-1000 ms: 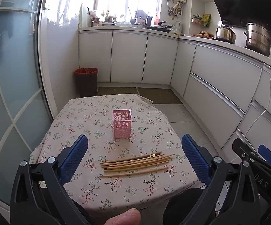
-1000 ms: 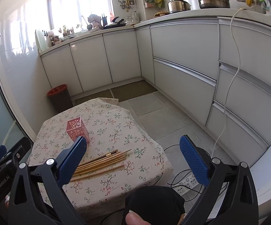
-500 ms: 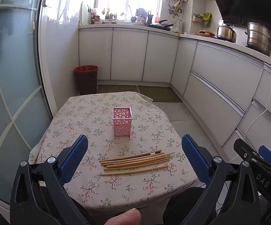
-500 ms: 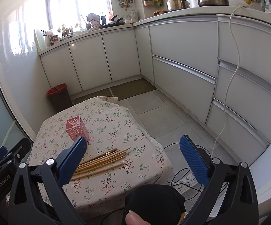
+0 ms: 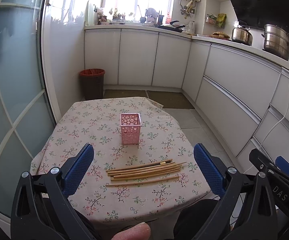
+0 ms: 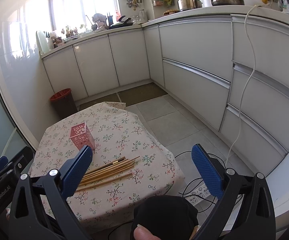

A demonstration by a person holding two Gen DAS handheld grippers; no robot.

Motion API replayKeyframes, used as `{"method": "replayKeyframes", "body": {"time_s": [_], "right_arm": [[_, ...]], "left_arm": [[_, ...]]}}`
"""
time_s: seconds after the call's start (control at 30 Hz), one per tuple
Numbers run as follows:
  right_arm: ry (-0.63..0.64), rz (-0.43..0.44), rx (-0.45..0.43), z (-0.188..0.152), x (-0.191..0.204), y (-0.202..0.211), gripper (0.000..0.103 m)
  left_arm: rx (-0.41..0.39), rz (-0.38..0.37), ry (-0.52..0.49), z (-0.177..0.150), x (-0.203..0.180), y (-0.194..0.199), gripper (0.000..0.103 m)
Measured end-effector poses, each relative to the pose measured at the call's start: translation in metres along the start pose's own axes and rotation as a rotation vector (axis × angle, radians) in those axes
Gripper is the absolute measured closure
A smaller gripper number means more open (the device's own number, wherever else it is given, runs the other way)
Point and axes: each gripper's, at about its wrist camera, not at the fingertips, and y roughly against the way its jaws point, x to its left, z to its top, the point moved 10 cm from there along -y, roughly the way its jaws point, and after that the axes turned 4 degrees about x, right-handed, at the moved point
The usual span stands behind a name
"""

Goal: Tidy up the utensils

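Observation:
Several wooden chopsticks [image 5: 144, 171] lie side by side near the front edge of a small table with a floral cloth [image 5: 96, 120]. A pink perforated square holder [image 5: 130, 128] stands upright behind them, empty as far as I can see. My left gripper [image 5: 143, 170] is open and empty, held above the table's front edge, its jaws framing the chopsticks. My right gripper [image 6: 142, 170] is open and empty, to the right of the table; the chopsticks [image 6: 108, 170] and the holder [image 6: 81, 137] lie to its left.
White kitchen cabinets [image 5: 234, 92] run along the back and right. A brown bin with a red liner [image 5: 92, 83] stands beyond the table. A power strip and cables [image 6: 198, 194] lie on the tiled floor at the right. A glass door [image 5: 10, 100] is at the left.
Both grippers have drifted slightly; the table sits a little lower and farther in view. Nothing was grasped or moved.

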Motion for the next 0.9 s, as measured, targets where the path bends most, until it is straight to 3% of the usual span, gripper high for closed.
{"method": "replayKeyframes", "body": {"time_s": [0.9], "right_arm": [[-0.002, 0.006, 0.013, -0.0019, 0.0009, -0.0013, 0.007]], "left_arm": [[0.014, 0.002, 0.004, -0.0020, 0.0014, -0.0019, 0.007]]}}
